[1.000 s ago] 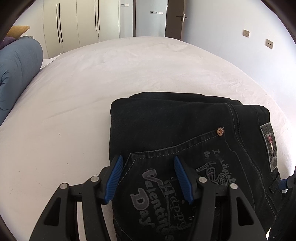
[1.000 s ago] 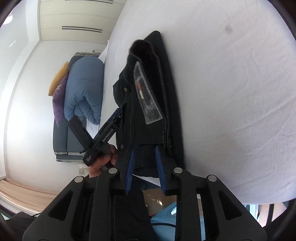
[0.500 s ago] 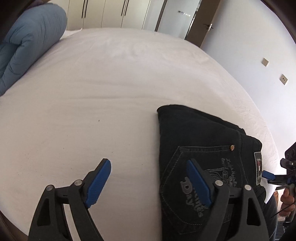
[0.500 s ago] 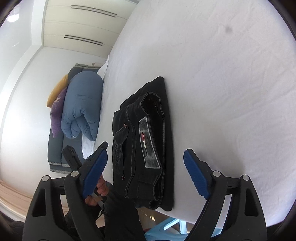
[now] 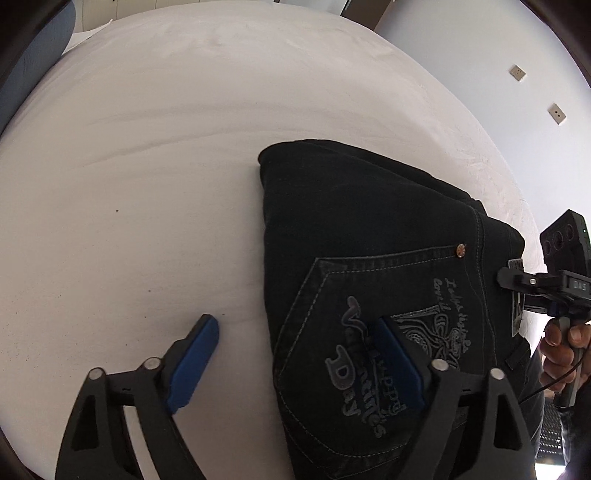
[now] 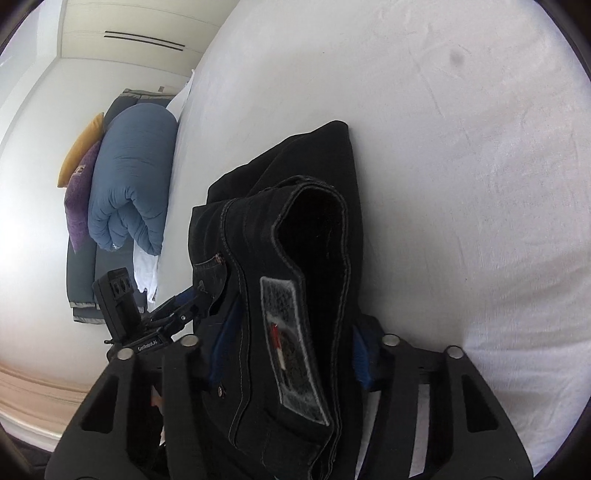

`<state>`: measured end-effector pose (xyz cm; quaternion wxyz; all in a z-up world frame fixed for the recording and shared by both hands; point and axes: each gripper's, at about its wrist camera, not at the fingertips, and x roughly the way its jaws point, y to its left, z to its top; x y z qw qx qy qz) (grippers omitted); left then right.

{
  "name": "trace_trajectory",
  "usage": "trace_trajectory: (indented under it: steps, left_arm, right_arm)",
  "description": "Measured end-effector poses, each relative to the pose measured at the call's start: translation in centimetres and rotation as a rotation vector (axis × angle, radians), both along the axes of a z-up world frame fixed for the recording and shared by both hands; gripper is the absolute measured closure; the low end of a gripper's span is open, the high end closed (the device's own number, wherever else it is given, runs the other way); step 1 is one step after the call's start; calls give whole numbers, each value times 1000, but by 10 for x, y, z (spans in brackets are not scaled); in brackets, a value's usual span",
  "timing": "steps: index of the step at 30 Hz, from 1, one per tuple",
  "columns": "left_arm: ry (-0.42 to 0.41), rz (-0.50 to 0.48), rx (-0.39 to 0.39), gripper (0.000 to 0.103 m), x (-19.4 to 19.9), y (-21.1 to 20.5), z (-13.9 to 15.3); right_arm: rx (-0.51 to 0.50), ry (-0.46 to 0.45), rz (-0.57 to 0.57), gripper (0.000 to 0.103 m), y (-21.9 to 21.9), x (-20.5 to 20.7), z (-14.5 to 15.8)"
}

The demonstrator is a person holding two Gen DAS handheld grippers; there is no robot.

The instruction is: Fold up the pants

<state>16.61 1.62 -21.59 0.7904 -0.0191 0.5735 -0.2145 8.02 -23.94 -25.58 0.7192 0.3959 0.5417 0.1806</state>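
Folded black denim pants [image 5: 373, 258] lying on the white bed sheet [image 5: 147, 184], long axis pointing away. Right gripper [image 6: 291, 343] half closed around the waistband end, grip not certain. Left gripper [image 5: 299, 360] wide open, astride the left edge. Blue rolled duvet [image 6: 133, 177] well apart, near white wardrobes [image 6: 122, 33].

Left gripper [image 5: 295, 358] spread wide, blue pads [image 5: 195, 354] well apart, low and level. Right gripper [image 6: 288, 350] part-closed, fingers on either side of a waistband edge; hand [image 5: 565, 343] gripping its handle.
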Motion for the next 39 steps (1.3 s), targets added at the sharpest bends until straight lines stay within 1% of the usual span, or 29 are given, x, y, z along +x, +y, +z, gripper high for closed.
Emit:
trace_trajectory:
  steps: [1,2,4,6,7,9,10,11,13,16,20,25,29,31,34,35,37,38,39]
  left_arm:
    - [13,-9,-19,38,0,-3,2]
    - [27,-18,-36,51,0,-7,3]
    - [12,-19,2,54,-2,-13,5]
    - [7,-15,6,63,-3,-17,7]
    - [2,-12,10,65,-4,-19,9]
    - [-10,-8,6,78,-6,-21,13]
    - [-21,-11,8,80,-8,-23,17]
    - [-30,-11,13,82,-9,-24,20]
    - [-38,-8,10,83,-11,-24,25]
    - [-39,2,-9,84,-11,-23,31]
    - [-70,-1,-35,84,-9,-17,49]
    - [-126,1,-70,84,9,-23,78]
    - [-166,-11,-65,84,40,-39,93]
    - [-181,-17,-53,84,55,-48,95]
    - [-174,-19,-33,84,84,-60,85]
    - [-169,-27,-20,83,99,-63,76]
    - [-145,-36,3,83,115,-68,60]
    - [-141,-37,18,81,126,-63,54]
    - [-139,-39,34,79,134,-69,49]
  right_arm:
    - [-4,7,-6,72,1,3,-3]
    - [-1,7,-12,73,1,4,-4]
    - [-31,-8,-11,76,7,6,-3]
    - [-79,-30,-5,78,14,6,2]
    - [-103,-41,-1,79,17,6,6]
    - [-156,-69,10,83,23,5,14]
    - [-179,-89,18,86,27,4,19]
    - [-197,-110,26,86,29,1,25]
    - [-218,-136,30,87,33,1,34]
    - [-217,-180,34,88,34,-3,49]
    - [-213,-238,49,88,31,-8,70]
    - [-201,-299,28,88,18,11,98]
    - [-202,-319,20,88,-3,44,117]
    - [-196,-321,17,88,-16,65,120]
    - [-179,-300,4,88,-42,100,116]
    - [-176,-288,-5,88,-50,111,111]
    - [-164,-253,-14,88,-64,132,96]
    - [-170,-231,-20,88,-71,141,86]
    - [-175,-207,-21,88,-76,148,75]
